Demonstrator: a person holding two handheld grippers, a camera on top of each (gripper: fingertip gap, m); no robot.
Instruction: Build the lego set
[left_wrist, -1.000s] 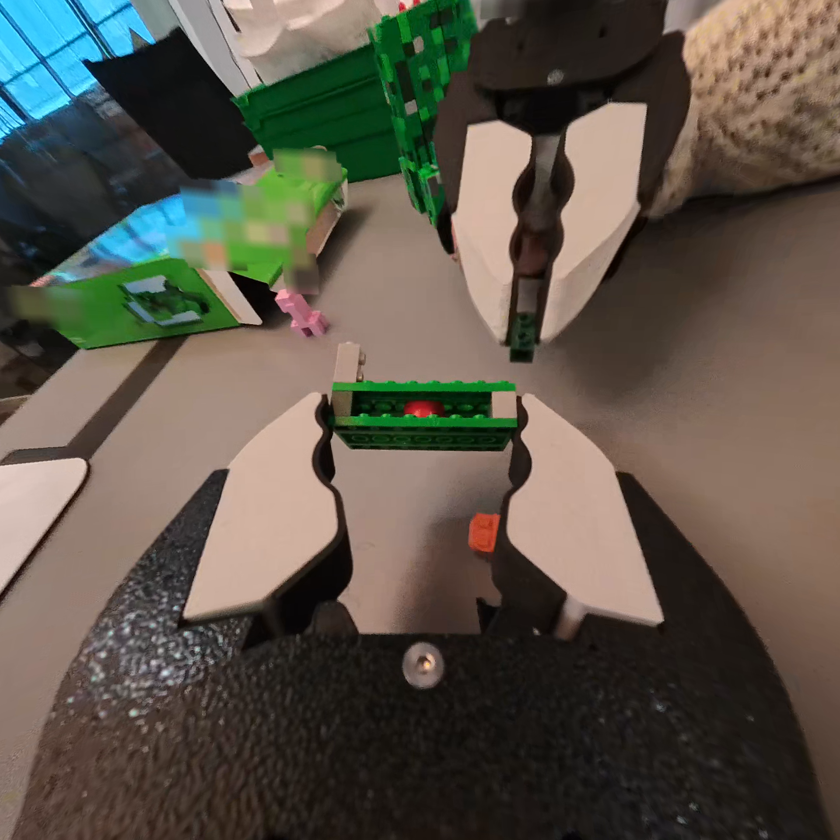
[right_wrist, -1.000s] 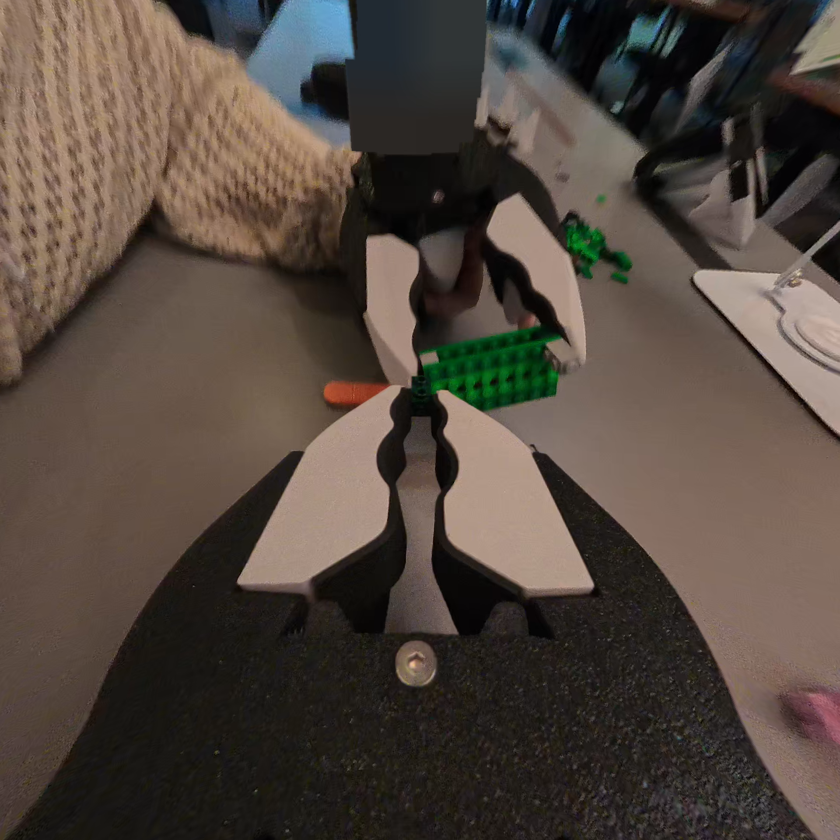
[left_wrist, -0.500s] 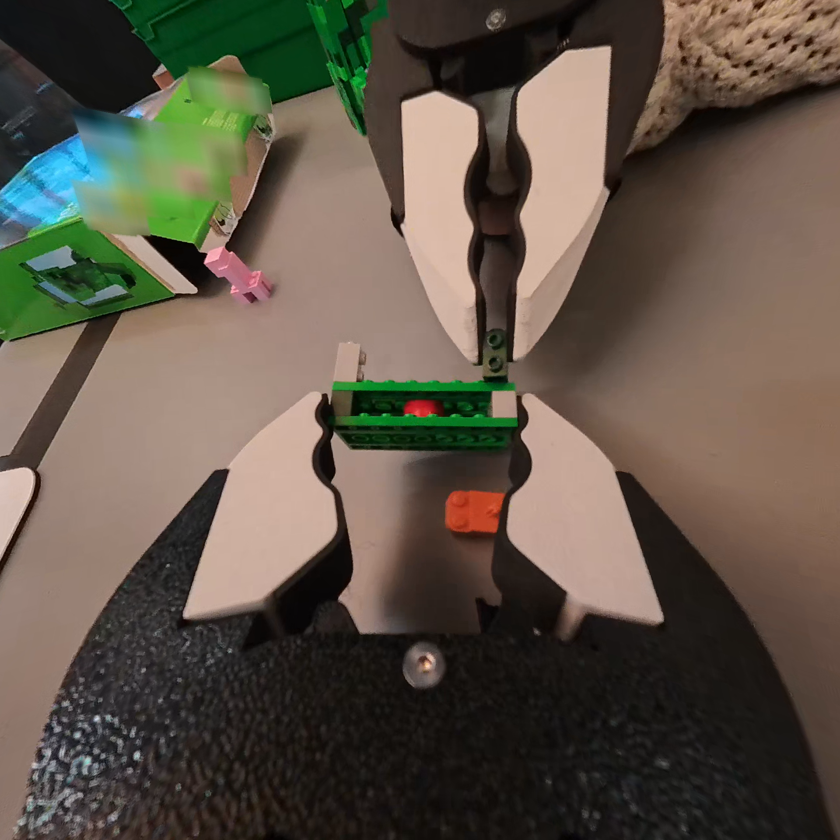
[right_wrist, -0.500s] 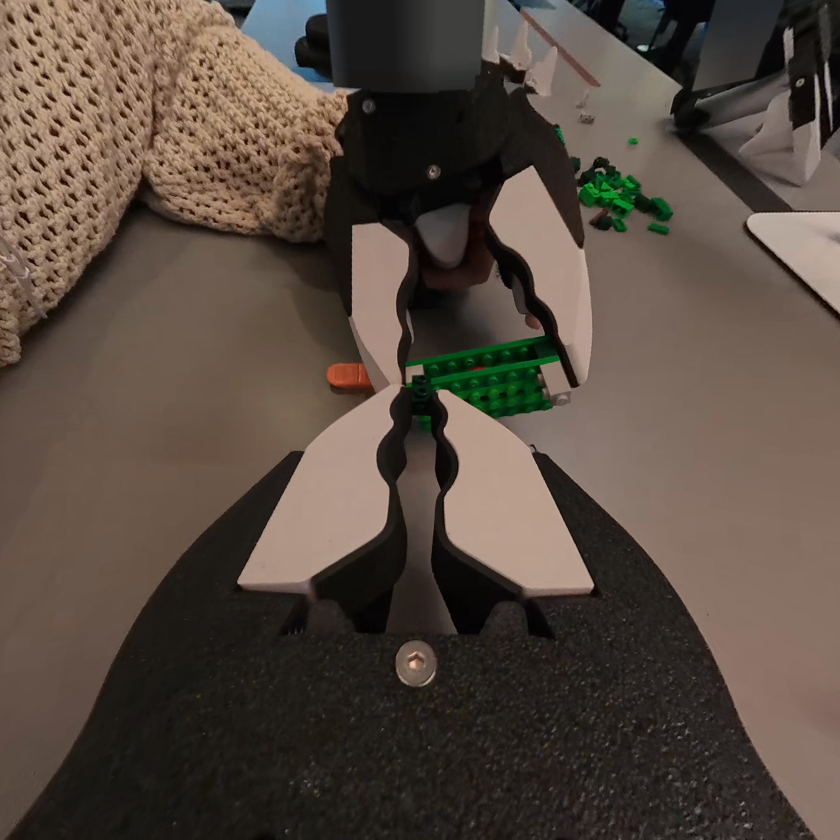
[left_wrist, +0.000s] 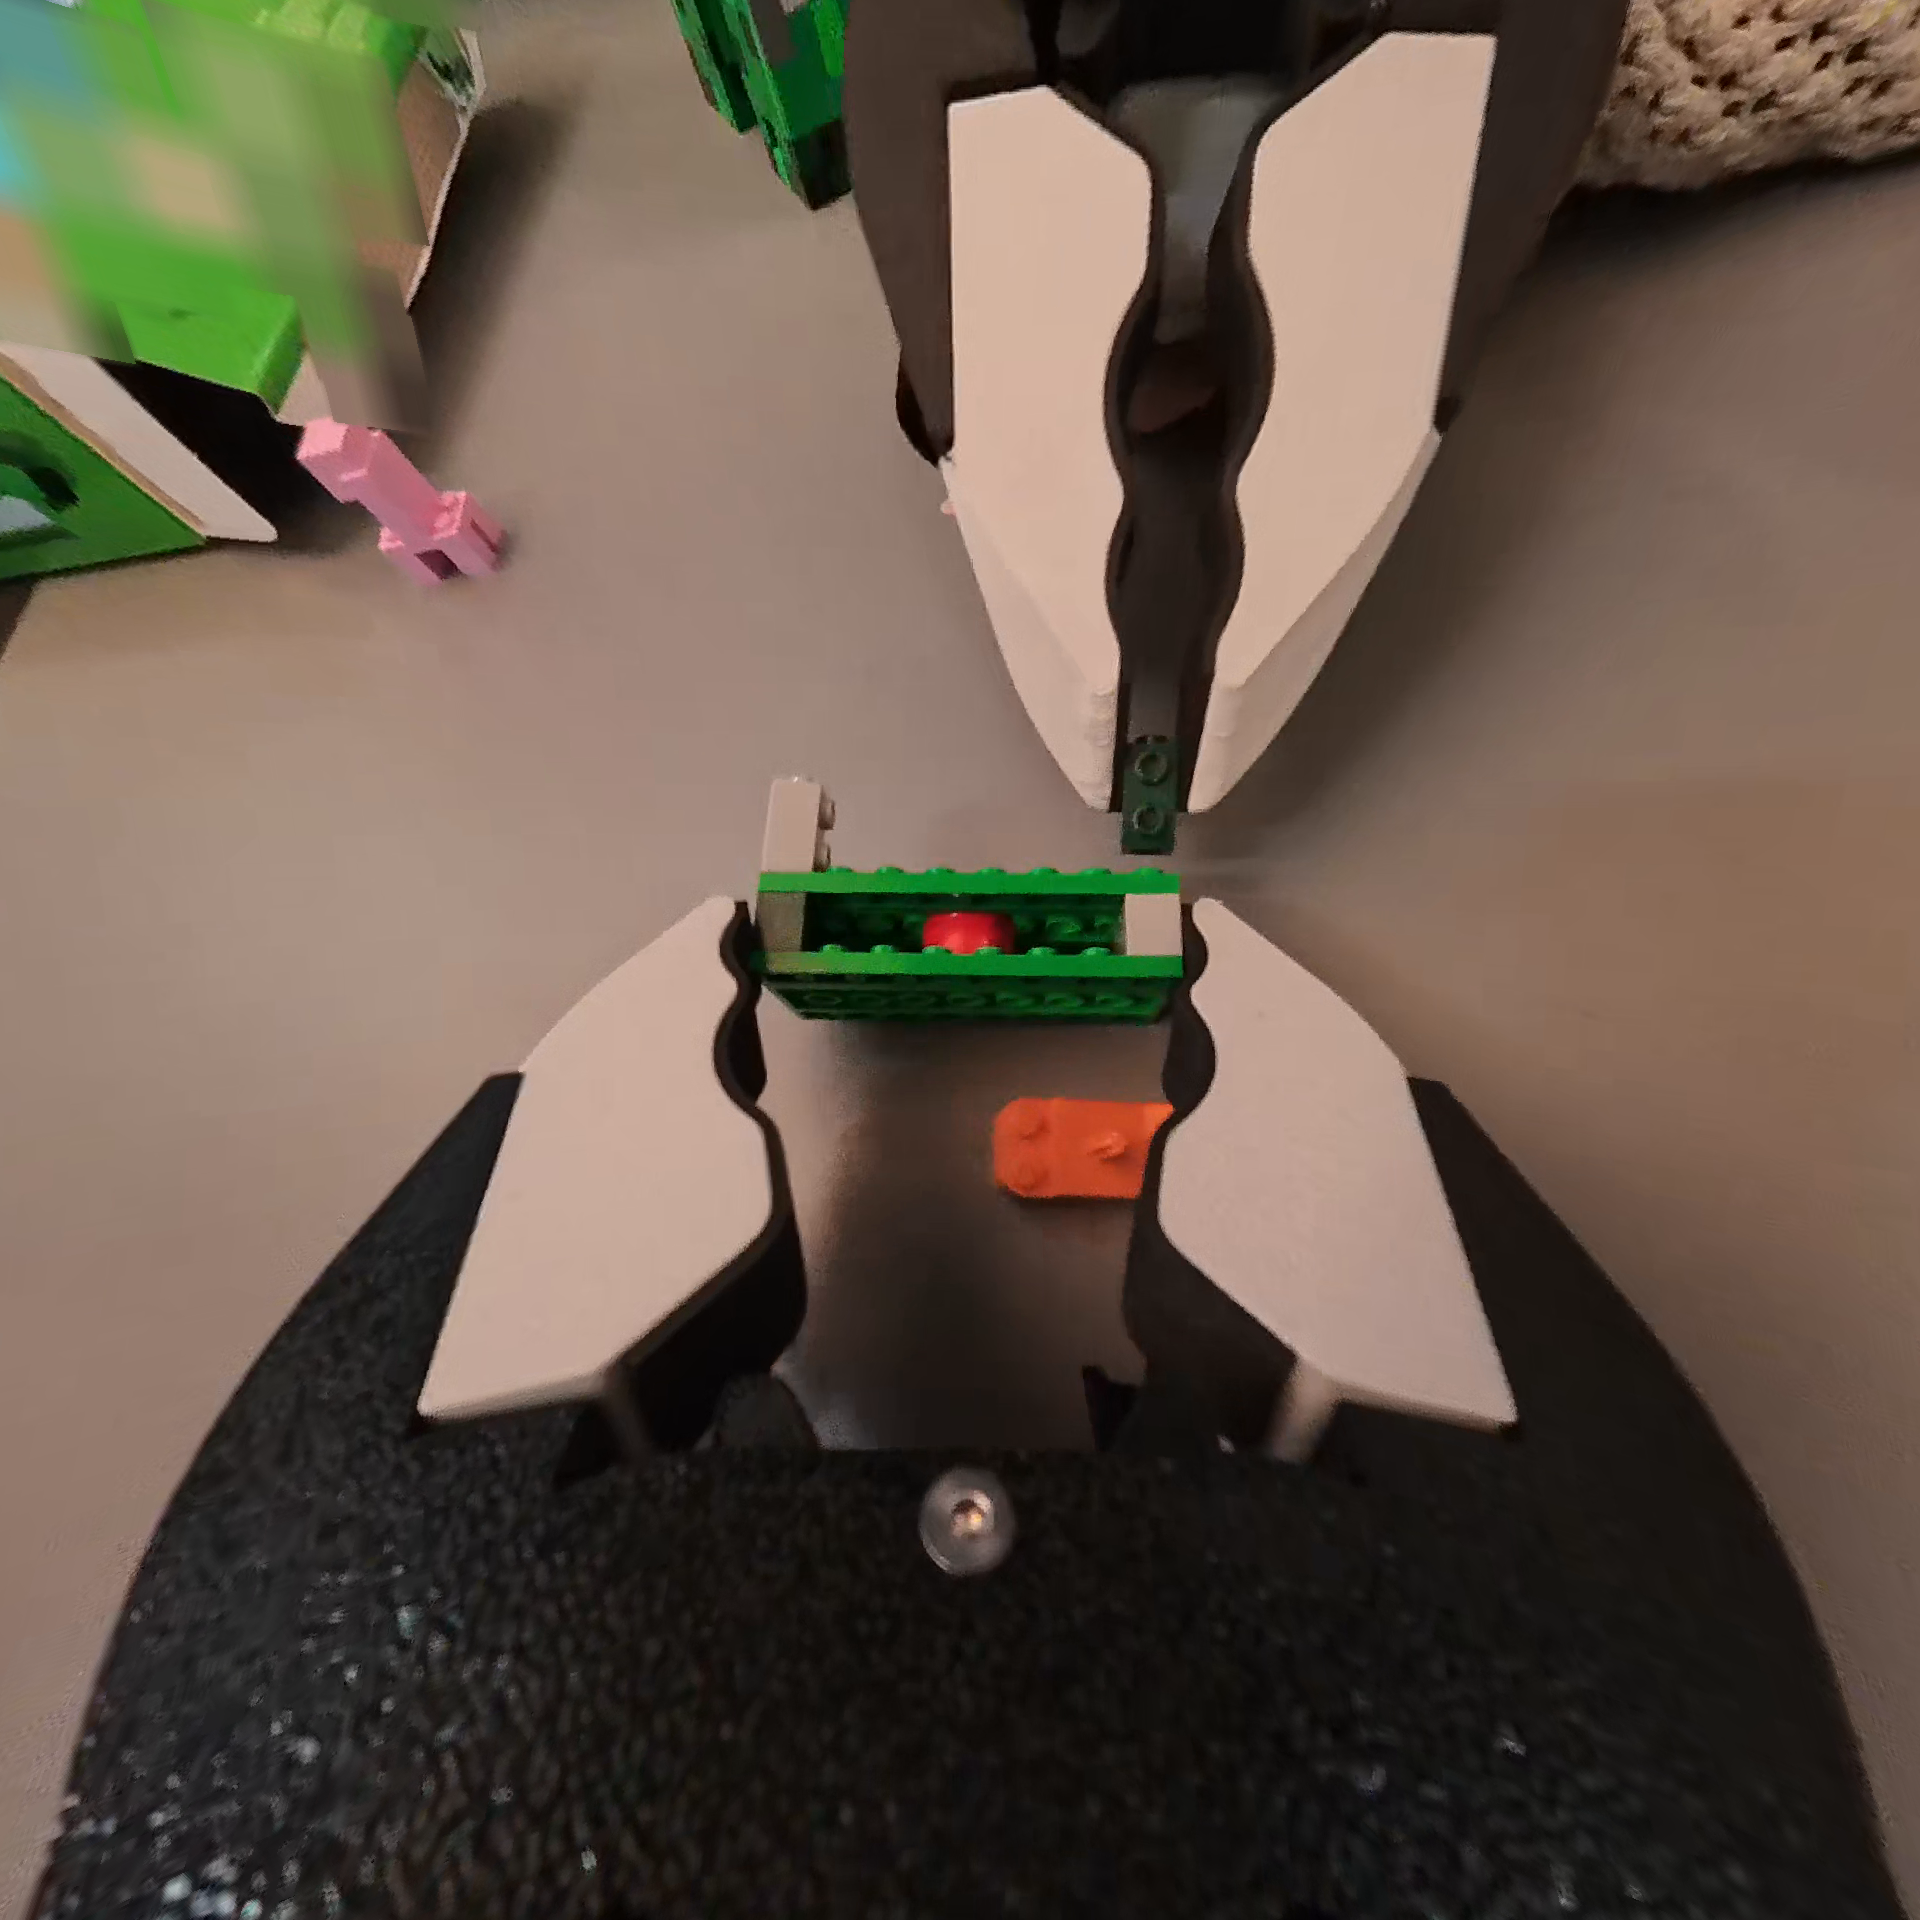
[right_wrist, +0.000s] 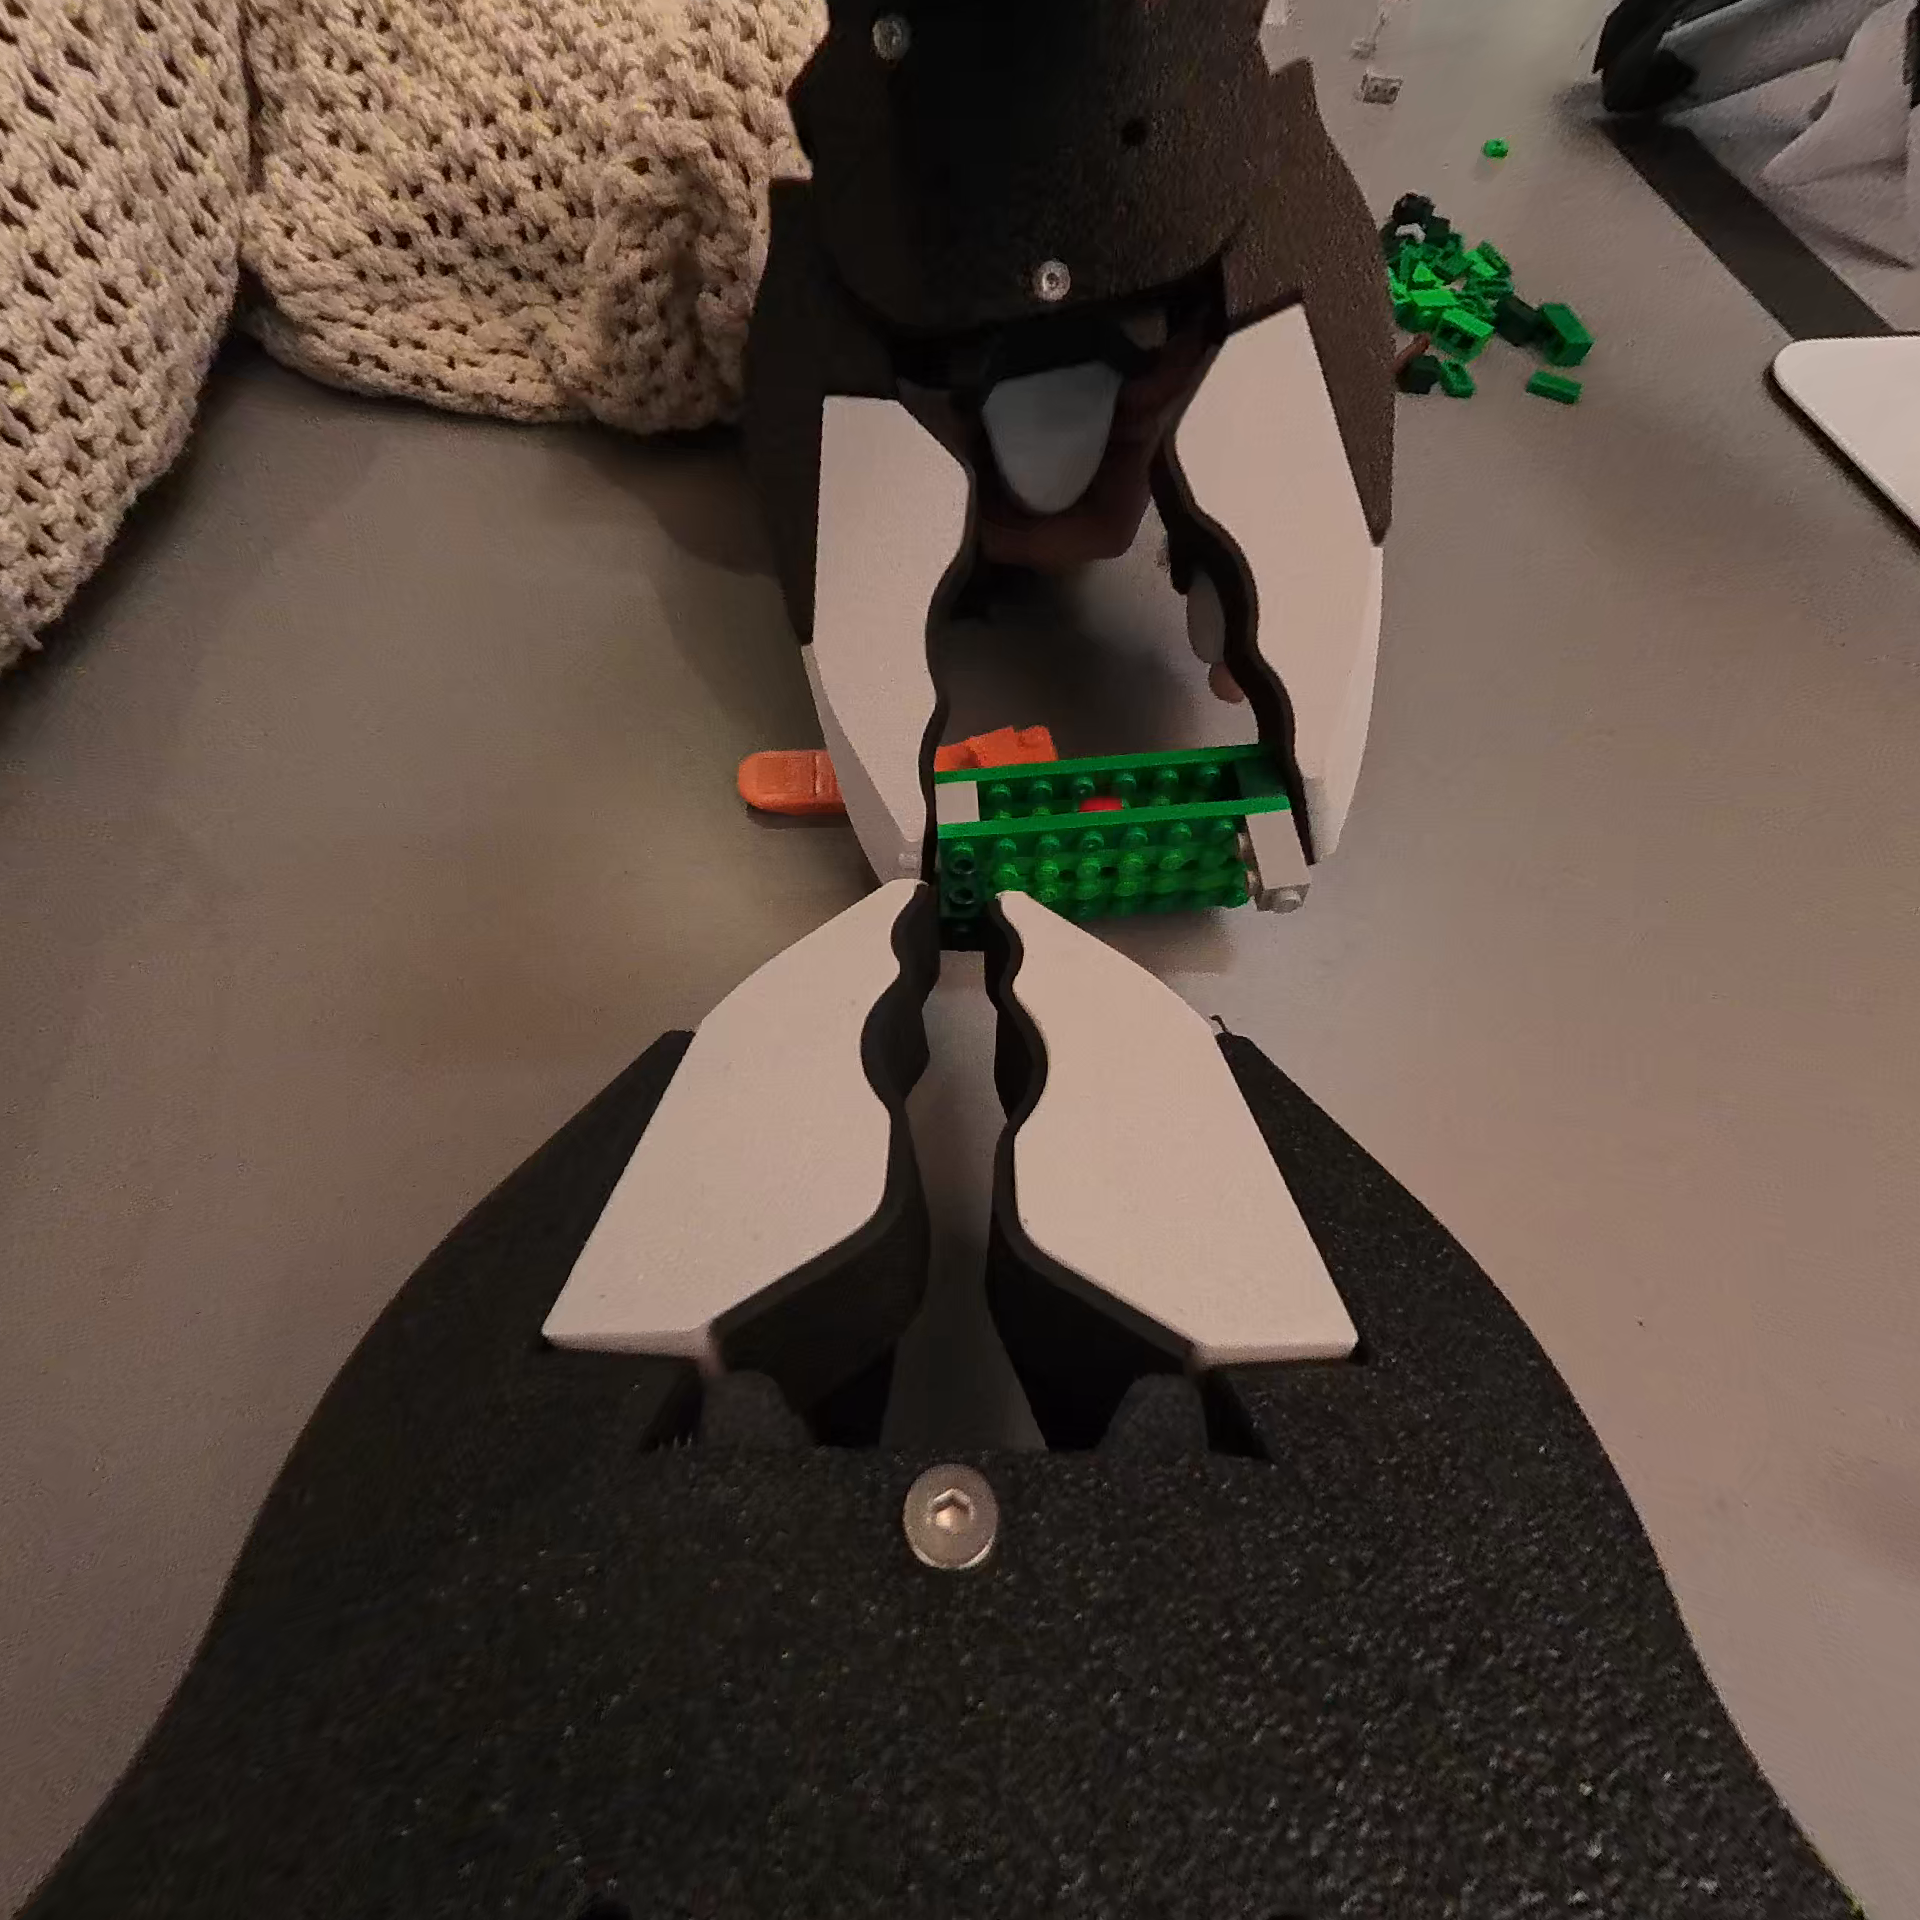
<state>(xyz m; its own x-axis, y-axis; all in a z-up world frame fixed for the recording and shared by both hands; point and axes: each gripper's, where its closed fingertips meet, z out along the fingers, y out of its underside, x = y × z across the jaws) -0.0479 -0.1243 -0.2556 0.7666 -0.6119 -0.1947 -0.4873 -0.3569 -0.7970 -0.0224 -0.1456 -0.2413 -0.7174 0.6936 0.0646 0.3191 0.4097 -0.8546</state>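
Observation:
My left gripper is shut on a green lego assembly, two green plates with grey end bricks and a red round stud between them. The assembly also shows in the right wrist view, held by the left gripper. My right gripper is shut on a small dark green two-stud brick. In the left wrist view the right gripper holds that brick just above the assembly's right end. An upright grey brick stands at the assembly's left end.
An orange brick separator lies on the grey table under the left gripper; it also shows in the right wrist view. A pink lego figure and green boxes lie at left. A pile of loose green bricks lies far right. A knit sleeve rests at left. Both grippers' tips are close together, under 4 cm apart. My left gripper's tips are some 4 cm from the orange brick separator. My right wrist view looks at it from another angle.
My right gripper has brought the dark green brick down and closer, from apart to just above the assembly's right end. The left gripper keeps its hold on the assembly.

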